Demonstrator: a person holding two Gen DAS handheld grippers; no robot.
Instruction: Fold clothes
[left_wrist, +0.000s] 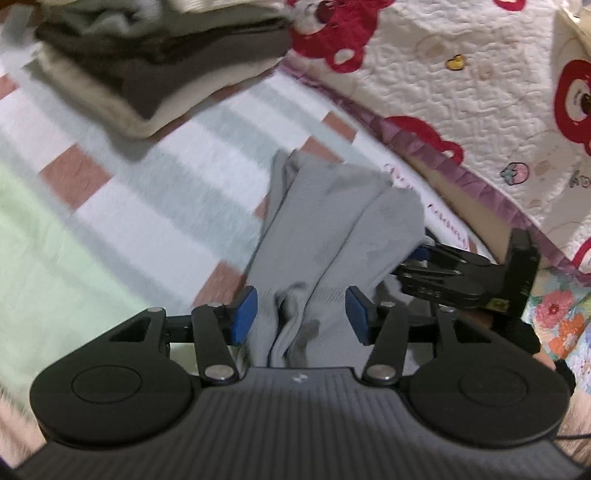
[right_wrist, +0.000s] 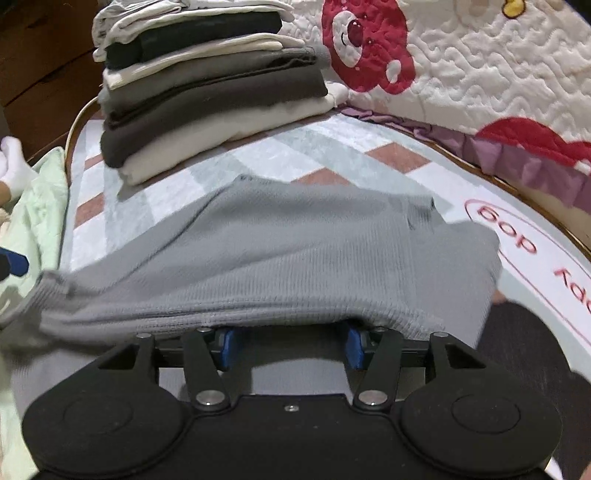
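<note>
left wrist: aimed steeply down, close over grey garment (left_wrist: 332, 236), right gripper (left_wrist: 417, 258) seen at 3 o'clock | right wrist: same tilt, closer | shared: garment, folded stack (right_wrist: 207, 92) at 11 o'clock, quilt (right_wrist: 480, 66)

striped mat (right_wrist: 332, 147) with folded clothes stack (right_wrist: 207, 92) and, seemingly resting, grey garment (right_wrist: 295, 258)

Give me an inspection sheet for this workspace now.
Surface: checked mat with red lettering at one edge.
Job's things: grey garment lying bunched across the mat; folded stack behind it.
Clutter: pale green cloth at the mat's left edge.
Grippers: left gripper open, garment between its pads, not pressed; right gripper open, its tips under the garment's edge.
Cables: nothing seen.
Surroundings: bear quilt behind the mat.
</note>
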